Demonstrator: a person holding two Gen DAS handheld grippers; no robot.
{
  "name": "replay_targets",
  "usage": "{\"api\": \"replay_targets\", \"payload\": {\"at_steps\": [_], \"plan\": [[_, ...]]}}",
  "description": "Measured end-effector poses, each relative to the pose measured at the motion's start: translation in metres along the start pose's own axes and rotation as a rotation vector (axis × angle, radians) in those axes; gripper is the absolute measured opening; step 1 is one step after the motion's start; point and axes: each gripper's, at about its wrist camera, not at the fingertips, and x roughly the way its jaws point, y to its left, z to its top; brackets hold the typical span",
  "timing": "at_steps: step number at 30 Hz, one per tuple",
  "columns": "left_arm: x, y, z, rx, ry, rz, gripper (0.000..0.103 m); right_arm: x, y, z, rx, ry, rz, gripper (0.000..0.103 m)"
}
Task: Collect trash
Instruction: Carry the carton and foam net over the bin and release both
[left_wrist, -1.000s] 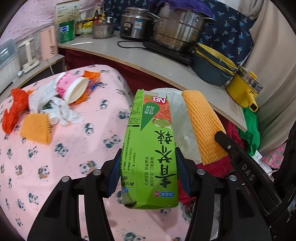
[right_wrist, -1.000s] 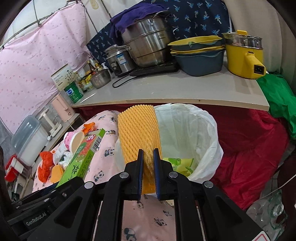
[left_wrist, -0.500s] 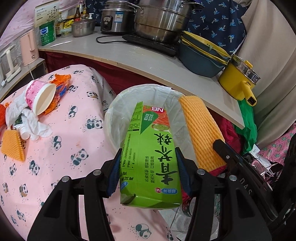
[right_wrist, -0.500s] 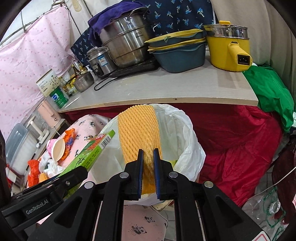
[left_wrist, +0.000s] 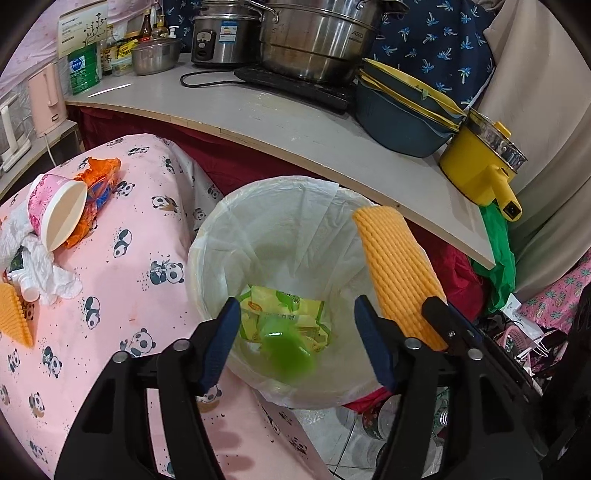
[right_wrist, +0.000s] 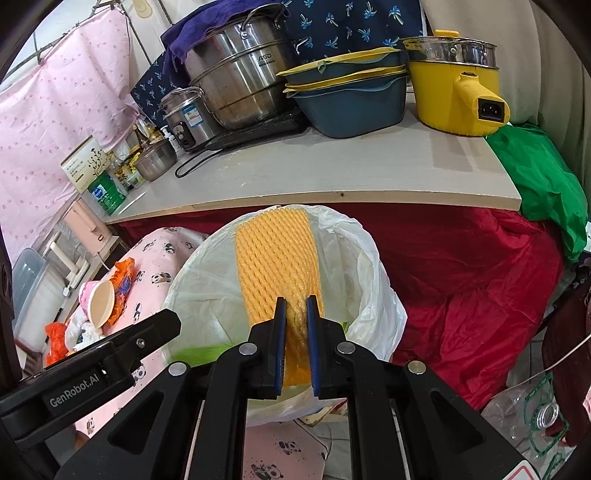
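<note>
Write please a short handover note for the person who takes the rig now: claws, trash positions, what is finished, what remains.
Left claw: open, empty, above the lined bin. The green carton appears blurred inside the bin, on a yellow-green wrapper.
Right claw: shut on the orange foam net, held over the bin, not yet released.
Left on the panda cloth: pink cup, orange wrapper, white tissue, second foam net.
Next, probably: drop the net, then collect the rest.
</note>
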Motion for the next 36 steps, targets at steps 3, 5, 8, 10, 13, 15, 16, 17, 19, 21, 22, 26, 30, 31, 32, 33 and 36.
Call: {"api": "replay_targets", "payload": {"at_steps": [3, 5, 8, 10, 13, 15, 16, 17, 19, 21, 22, 26, 30, 31, 32, 33, 36], "plan": [[-0.001, 0.002, 0.001, 0.002, -0.007, 0.015, 0.062, 0.002, 0.001, -0.001, 0.002, 0.003, -0.001, 0.010], [-0.002, 0.004, 0.001, 0.003, -0.011, 0.026, 0.062, 0.004, 0.001, 0.000, 0.002, 0.006, 0.000, 0.010], [-0.003, 0.007, 0.001, -0.003, -0.016, 0.033, 0.062, 0.006, 0.004, 0.000, -0.003, 0.008, 0.002, 0.010], [-0.005, 0.009, 0.001, -0.005, -0.021, 0.038, 0.062, 0.008, 0.006, -0.001, -0.004, 0.011, 0.005, 0.011], [-0.008, 0.011, 0.000, -0.001, -0.029, 0.049, 0.062, 0.011, 0.009, 0.000, -0.008, 0.015, 0.009, 0.011], [-0.009, 0.013, -0.001, 0.001, -0.036, 0.056, 0.062, 0.014, 0.012, 0.000, -0.013, 0.021, 0.013, 0.012], [-0.011, 0.014, -0.001, 0.001, -0.040, 0.059, 0.062, 0.015, 0.013, 0.000, -0.018, 0.025, 0.015, 0.015], [-0.011, 0.014, -0.001, 0.000, -0.042, 0.063, 0.062, 0.017, 0.015, 0.000, -0.022, 0.027, 0.015, 0.016], [-0.013, 0.016, -0.001, -0.002, -0.047, 0.069, 0.062, 0.018, 0.017, 0.001, -0.026, 0.025, 0.013, 0.019], [-0.015, 0.019, -0.001, -0.003, -0.051, 0.076, 0.063, 0.019, 0.020, 0.002, -0.029, 0.024, 0.012, 0.023], [-0.016, 0.019, -0.002, -0.004, -0.053, 0.081, 0.065, 0.019, 0.021, 0.002, -0.030, 0.022, 0.013, 0.026], [-0.021, 0.025, -0.003, -0.011, -0.065, 0.096, 0.066, 0.016, 0.026, 0.003, -0.033, 0.015, 0.022, 0.030], [-0.026, 0.031, -0.004, -0.027, -0.071, 0.102, 0.066, 0.012, 0.033, 0.003, -0.046, 0.010, 0.029, 0.030], [-0.028, 0.032, -0.004, -0.028, -0.073, 0.103, 0.066, 0.011, 0.035, 0.002, -0.049, 0.010, 0.031, 0.031], [-0.030, 0.034, -0.005, -0.031, -0.076, 0.106, 0.066, 0.010, 0.037, 0.002, -0.051, 0.009, 0.034, 0.031], [-0.032, 0.035, -0.006, -0.033, -0.079, 0.107, 0.066, 0.008, 0.039, 0.002, -0.055, 0.008, 0.036, 0.031], [-0.039, 0.040, -0.008, -0.043, -0.087, 0.112, 0.066, 0.005, 0.045, 0.001, -0.066, 0.006, 0.042, 0.031]]}}
